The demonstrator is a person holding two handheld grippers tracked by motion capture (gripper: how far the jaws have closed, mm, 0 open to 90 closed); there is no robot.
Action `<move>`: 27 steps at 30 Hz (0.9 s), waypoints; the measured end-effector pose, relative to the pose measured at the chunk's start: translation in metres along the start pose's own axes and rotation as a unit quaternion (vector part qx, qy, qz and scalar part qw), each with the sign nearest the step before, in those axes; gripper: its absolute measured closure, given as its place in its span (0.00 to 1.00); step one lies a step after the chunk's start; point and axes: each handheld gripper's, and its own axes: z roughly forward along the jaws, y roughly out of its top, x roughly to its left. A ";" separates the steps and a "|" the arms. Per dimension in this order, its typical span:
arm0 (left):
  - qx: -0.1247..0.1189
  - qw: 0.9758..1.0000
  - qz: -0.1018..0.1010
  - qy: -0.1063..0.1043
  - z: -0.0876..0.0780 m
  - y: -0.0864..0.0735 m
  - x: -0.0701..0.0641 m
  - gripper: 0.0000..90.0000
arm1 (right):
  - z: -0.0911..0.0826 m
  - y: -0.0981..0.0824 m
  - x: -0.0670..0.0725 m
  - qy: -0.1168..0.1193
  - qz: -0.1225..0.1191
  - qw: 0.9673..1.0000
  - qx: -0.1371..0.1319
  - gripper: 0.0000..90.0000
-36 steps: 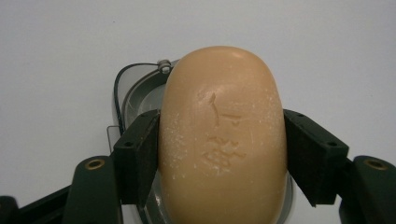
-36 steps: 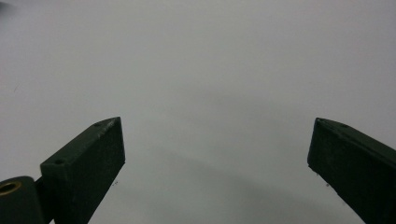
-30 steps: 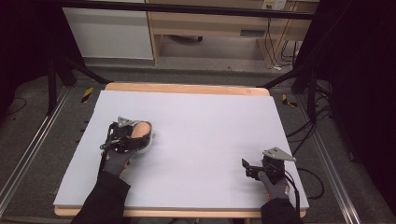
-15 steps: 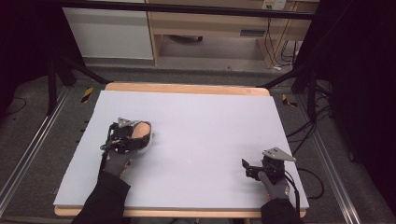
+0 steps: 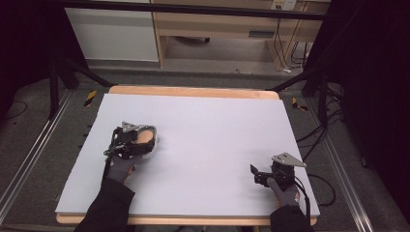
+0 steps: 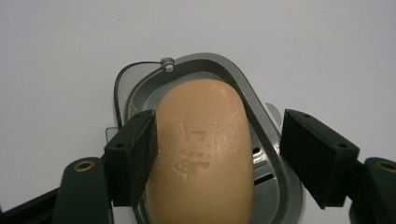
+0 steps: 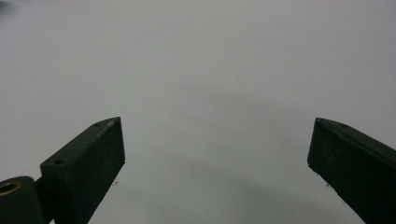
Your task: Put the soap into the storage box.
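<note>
A tan bar of soap (image 6: 201, 149) lies in a grey oval soap dish (image 6: 243, 88) on the left of the white table top (image 5: 217, 121). My left gripper (image 6: 219, 137) hangs over the dish with its jaws on either side of the soap. The left jaw pad touches the soap's side, while the right pad stands clear of it, over the dish rim. In the high view the soap (image 5: 143, 137) shows beneath the left gripper (image 5: 138, 142). My right gripper (image 5: 255, 173) rests open near the table's front right, with nothing between its fingertips (image 7: 100, 149).
The white sheet covers a wooden table whose edge (image 5: 193, 91) shows at the back. Black frame legs (image 5: 58, 82) and cables (image 5: 314, 140) flank the table. A cabinet (image 5: 217, 24) stands behind it.
</note>
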 end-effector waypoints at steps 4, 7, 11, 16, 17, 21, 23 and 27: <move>-0.006 1.000 0.002 -0.006 -0.002 0.000 -0.002 0.29 | 0.000 0.000 0.000 0.000 -0.002 1.000 -0.002 0.05; -0.019 1.000 0.003 -0.012 -0.007 0.001 -0.005 0.29 | -0.001 0.000 0.000 -0.001 -0.001 1.000 -0.002 0.05; -0.034 0.999 0.011 -0.016 -0.015 0.000 -0.008 0.29 | -0.001 0.000 0.000 0.001 0.004 1.000 0.000 0.05; -0.046 0.998 0.020 -0.027 -0.023 -0.005 -0.011 0.29 | -0.001 -0.001 -0.001 0.001 0.007 1.000 0.004 0.05; -0.049 0.998 0.022 -0.029 -0.024 -0.007 -0.012 0.29 | 0.000 -0.002 -0.002 -0.001 0.004 1.000 0.003 0.05; -0.058 0.997 0.027 -0.035 -0.035 -0.013 -0.012 0.28 | -0.001 -0.002 -0.004 -0.002 0.006 1.000 0.006 0.05; -0.060 0.997 0.030 -0.035 -0.041 -0.016 -0.011 0.28 | -0.001 -0.002 -0.004 -0.001 0.006 1.000 0.008 0.05; -0.072 0.997 0.023 -0.033 -0.052 -0.023 -0.008 0.27 | -0.001 -0.003 -0.004 -0.002 0.007 1.000 0.010 0.05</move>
